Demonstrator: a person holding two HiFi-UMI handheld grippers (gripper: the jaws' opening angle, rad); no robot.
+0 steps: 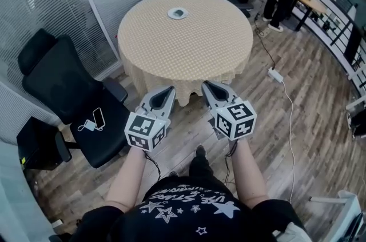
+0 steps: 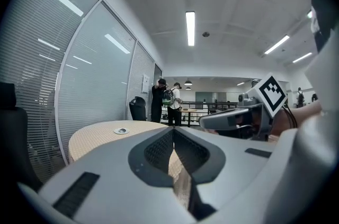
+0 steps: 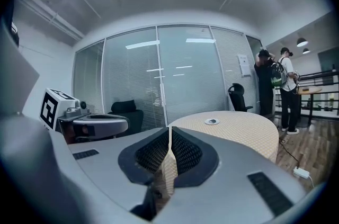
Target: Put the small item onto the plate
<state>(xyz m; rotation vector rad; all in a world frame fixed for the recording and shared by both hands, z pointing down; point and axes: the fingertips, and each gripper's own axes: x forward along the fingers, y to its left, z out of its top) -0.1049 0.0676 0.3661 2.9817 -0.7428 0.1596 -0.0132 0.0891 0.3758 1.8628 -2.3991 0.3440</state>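
Grippers: left gripper (image 1: 164,92) and right gripper (image 1: 210,89) are held side by side, jaws pressed together, nothing gripped. Small item (image 1: 179,12) is seen on plate (image 1: 171,15), at twelve o'clock on round table (image 1: 189,46).

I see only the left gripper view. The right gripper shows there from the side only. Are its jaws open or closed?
Observer: Closed. In the right gripper view the right gripper has its jaws together, with nothing between them.
Operator: What lies low on my right side?
Observer: The head view shows a white power strip on the wood floor, with a white cable running from it.
Operator: And on my left side?
Observer: A black office chair stands there, with a phone on its seat.
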